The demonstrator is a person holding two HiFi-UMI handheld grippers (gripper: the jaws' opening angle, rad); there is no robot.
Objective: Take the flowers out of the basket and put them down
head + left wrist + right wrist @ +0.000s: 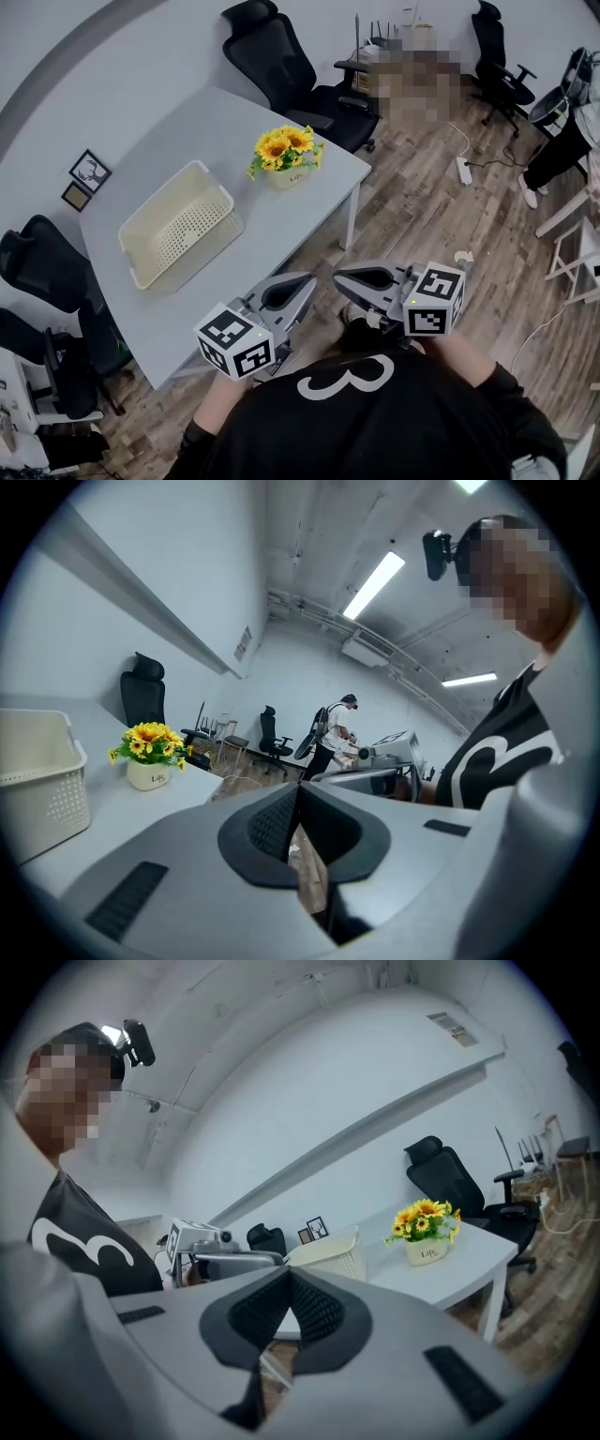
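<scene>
Black top [394,427] with white 3, grey left gripper [306,282] and right gripper [340,279].

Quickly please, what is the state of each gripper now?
Left gripper: closed, holding nothing.
Right gripper: closed, holding nothing.

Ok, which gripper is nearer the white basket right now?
Left. The left gripper hovers off the table's near edge, on the basket's side; the right gripper is beside it, farther from the basket.
</scene>
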